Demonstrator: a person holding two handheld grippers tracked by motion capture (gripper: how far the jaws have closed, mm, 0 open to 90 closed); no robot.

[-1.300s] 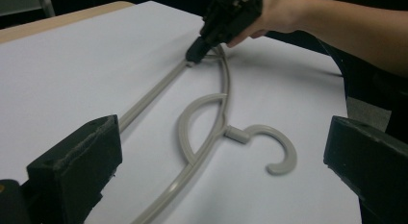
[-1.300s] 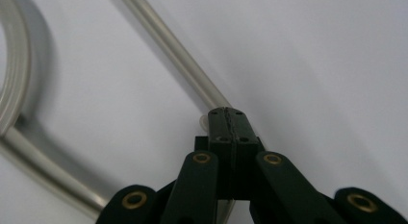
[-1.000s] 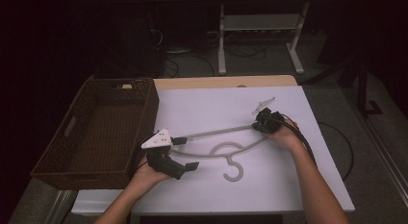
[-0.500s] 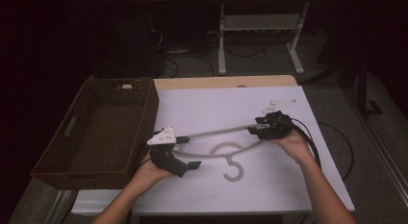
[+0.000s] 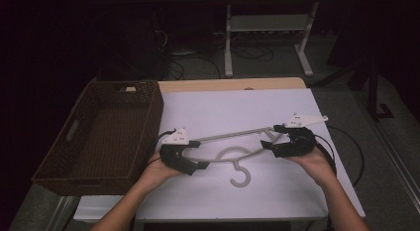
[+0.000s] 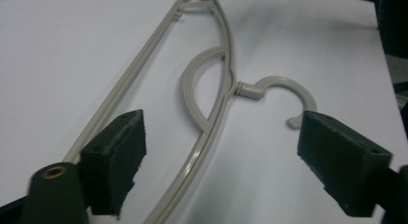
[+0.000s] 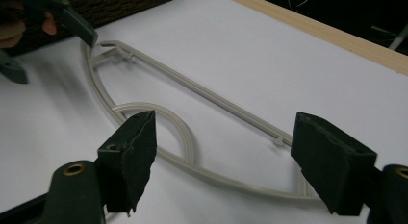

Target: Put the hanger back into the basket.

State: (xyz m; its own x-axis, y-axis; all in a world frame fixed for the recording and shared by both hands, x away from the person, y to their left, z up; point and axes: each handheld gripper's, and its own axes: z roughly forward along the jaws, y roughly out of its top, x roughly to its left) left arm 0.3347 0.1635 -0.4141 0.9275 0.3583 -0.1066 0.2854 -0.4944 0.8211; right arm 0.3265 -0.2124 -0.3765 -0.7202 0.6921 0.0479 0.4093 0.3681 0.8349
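A pale grey plastic clothes hanger [image 5: 233, 136] lies flat on the white table top [image 5: 237, 107], its hook [image 5: 241, 177] towards the person. My left gripper [image 5: 195, 154] is open at the hanger's left end; in the left gripper view the curved arm of the hanger [image 6: 208, 132] runs up between the two spread jaws of the left gripper [image 6: 226, 161]. My right gripper [image 5: 271, 137] is open at the right end, and in the right gripper view the hanger [image 7: 226, 176] passes between the jaws of the right gripper [image 7: 228, 161]. Neither gripper holds anything.
A dark woven basket [image 5: 159, 112] stands along the table's left side, beside the left hand. The table's wooden far edge [image 7: 312, 27] shows past the white sheet. A metal stand [image 5: 267, 23] and cables are on the floor behind. Black cables trail off the right side.
My right gripper has come a little nearer the person, down onto the hanger's right end. The left gripper has edged slightly right. The hanger lies as before.
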